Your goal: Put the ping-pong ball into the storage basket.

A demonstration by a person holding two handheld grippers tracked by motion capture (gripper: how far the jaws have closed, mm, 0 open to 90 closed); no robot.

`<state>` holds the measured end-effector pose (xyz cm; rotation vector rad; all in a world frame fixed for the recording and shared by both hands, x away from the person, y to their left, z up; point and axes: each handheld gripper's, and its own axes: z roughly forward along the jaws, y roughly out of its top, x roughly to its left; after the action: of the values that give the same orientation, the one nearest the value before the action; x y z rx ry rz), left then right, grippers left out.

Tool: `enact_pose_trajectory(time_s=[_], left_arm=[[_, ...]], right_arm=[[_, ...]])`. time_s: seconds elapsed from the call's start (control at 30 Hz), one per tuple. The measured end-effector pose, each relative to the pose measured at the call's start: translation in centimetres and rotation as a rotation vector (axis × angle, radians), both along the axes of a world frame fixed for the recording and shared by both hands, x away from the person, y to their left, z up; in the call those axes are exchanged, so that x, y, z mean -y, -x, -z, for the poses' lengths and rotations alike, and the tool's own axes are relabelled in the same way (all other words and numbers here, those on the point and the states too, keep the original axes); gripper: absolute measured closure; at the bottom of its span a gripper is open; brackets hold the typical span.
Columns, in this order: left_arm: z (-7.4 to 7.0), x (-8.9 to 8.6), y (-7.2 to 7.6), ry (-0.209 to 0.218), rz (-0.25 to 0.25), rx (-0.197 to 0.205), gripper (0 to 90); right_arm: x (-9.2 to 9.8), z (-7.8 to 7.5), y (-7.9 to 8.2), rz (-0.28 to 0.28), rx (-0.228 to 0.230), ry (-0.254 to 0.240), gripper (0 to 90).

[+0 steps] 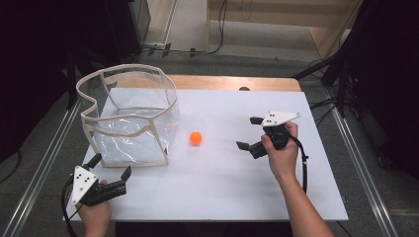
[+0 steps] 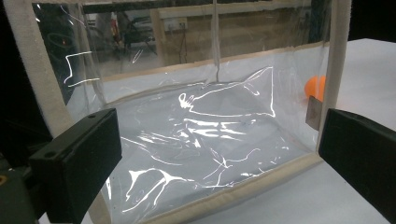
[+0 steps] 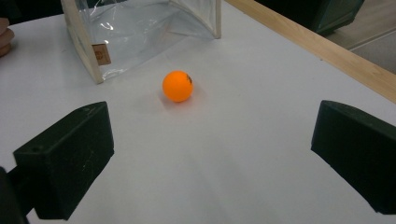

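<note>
White table: clear bag with cream trim is stood open at the far left, orange ball is lying just right of it, apart from the bag wall. Right gripper is aimed leftward at the ball, jaws spread wide, nothing held; ball is seen centred ahead between them in the right gripper view, near. Left gripper is parked at the bag's near edge, jaws wide, nothing gripped, bag rim framed ahead. Ball is judged nearer the right gripper; straight advance leftward is called for
</note>
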<state>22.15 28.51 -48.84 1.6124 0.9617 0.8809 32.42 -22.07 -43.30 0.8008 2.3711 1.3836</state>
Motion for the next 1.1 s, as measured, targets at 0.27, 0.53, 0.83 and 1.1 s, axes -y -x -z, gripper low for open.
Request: enact_pose_trajectory(time_s=[0.27,0.53,0.83,1.1], left_arm=[[0.0,0.0,0.0,0.000,0.001,0.000,0.1],[0.0,-0.1,-0.1,0.004,0.002,-0.001,0.1],[0.0,-0.1,-0.1,0.006,0.003,-0.003,0.1],[0.0,-0.1,-0.1,0.004,0.005,-0.002,0.1]], right_arm=[[-0.9,-0.4,-0.8,-0.021,-0.003,0.026,0.0],[-2.2,-0.8,-1.7,-0.046,-0.011,0.053,0.0],[-3.4,-1.2,-2.6,-0.070,-0.020,0.074,0.0],[-4.6,-2.0,-3.3,-0.094,-0.016,0.095,0.0]])
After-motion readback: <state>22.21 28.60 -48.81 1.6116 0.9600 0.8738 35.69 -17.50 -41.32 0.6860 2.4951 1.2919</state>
